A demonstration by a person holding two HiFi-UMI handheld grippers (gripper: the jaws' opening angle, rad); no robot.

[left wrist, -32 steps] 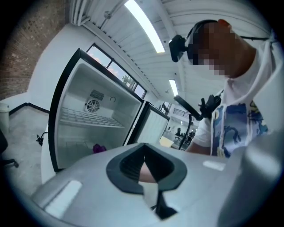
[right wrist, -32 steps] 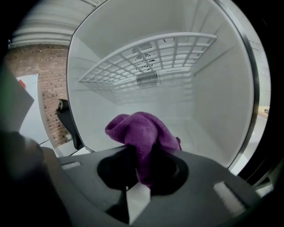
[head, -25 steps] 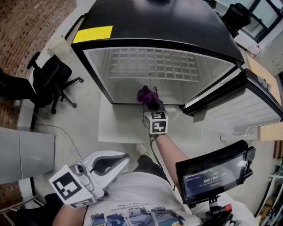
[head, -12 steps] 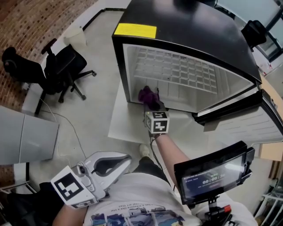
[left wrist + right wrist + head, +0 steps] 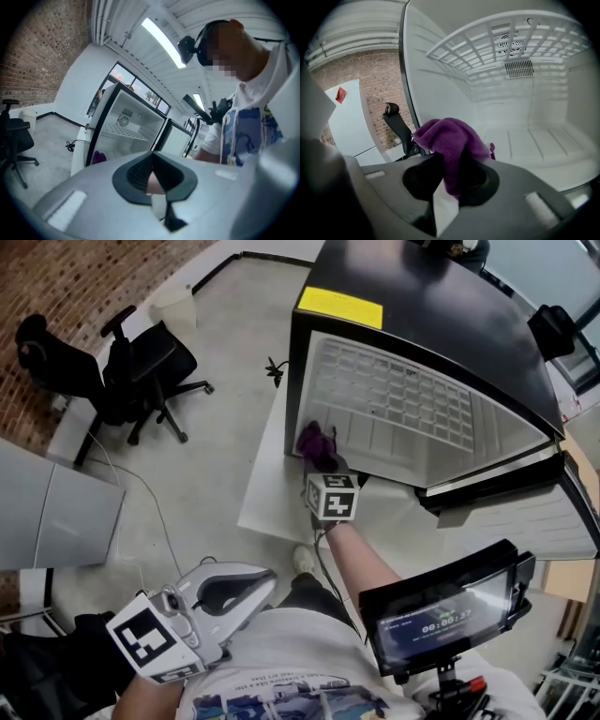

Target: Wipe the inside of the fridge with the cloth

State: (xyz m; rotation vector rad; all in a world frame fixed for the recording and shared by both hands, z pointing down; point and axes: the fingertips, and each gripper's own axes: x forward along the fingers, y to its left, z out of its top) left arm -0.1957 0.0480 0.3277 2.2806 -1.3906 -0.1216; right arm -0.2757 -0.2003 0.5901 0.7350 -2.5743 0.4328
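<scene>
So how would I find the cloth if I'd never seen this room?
Look for the big black fridge standing open with its white inside showing. At the lower left corner of that opening, the right gripper pinches a small bunched-up cloth. It is the only purple thing there, soft and crumpled, while everything round it is hard and white.

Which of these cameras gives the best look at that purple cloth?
The right gripper view: the purple cloth is large and centred, pinched in the right tool before the fridge. The head view shows it as a small bundle at the tool's tip; the left gripper view shows only a purple speck low in the fridge.
</scene>
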